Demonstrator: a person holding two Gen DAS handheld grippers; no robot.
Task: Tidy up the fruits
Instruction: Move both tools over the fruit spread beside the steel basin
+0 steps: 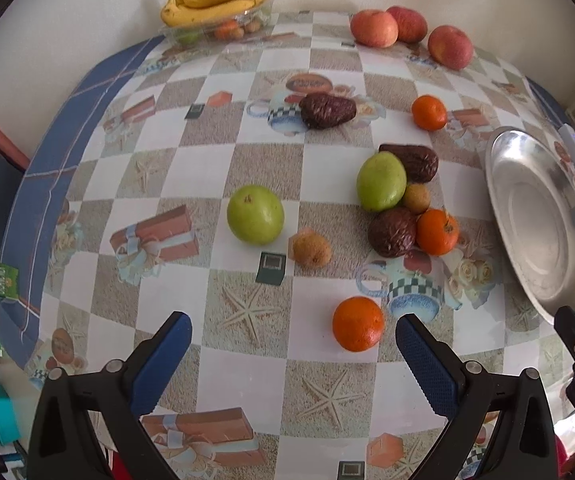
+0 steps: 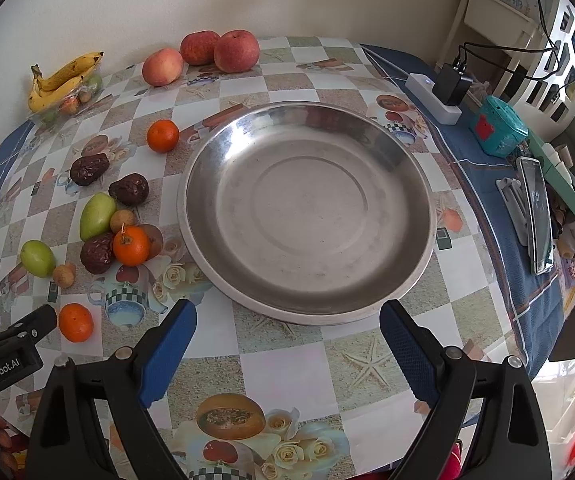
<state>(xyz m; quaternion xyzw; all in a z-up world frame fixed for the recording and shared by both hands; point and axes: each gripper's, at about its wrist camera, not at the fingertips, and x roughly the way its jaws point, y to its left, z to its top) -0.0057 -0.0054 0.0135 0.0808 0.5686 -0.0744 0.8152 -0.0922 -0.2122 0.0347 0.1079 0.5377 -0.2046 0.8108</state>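
— On the checked tablecloth (image 2: 271, 364), what do you have listed?

— Item one: your left gripper (image 1: 293, 344), jaws spread wide, nothing between them, hanging over bare cloth. An orange (image 1: 358, 323) lies just inside its right finger, not touched.

— And your right side?

— Your right gripper (image 2: 287, 332), jaws wide as well, empty, its tips at the near rim of the steel dish (image 2: 307, 208). That dish holds no fruit.

— Loose fruit?

— One cluster left of the dish: a green fruit (image 2: 96, 216), a small brown fruit (image 2: 122, 220), a dark wrinkled fruit (image 2: 96, 253) and a tangerine (image 2: 130, 245), all pressed together; a second dark one (image 2: 129, 189) just behind. Apart from them: a round green fruit (image 1: 255, 220) with a brown one (image 1: 311, 247) beside it, a third dark fruit (image 1: 327, 111), a lone tangerine (image 2: 162, 136).

— Far edge?

— Three apples (image 2: 236, 50) in a row by the wall; bananas (image 2: 63, 80) lying on a clear tray (image 1: 215, 32) of small fruit in the left corner.

— Anything crowding you?

— On your right, beyond the dish: a power strip (image 2: 433, 96) with a black adapter (image 2: 453, 82), a teal box (image 2: 497, 126), a phone (image 2: 537, 216) on a stand
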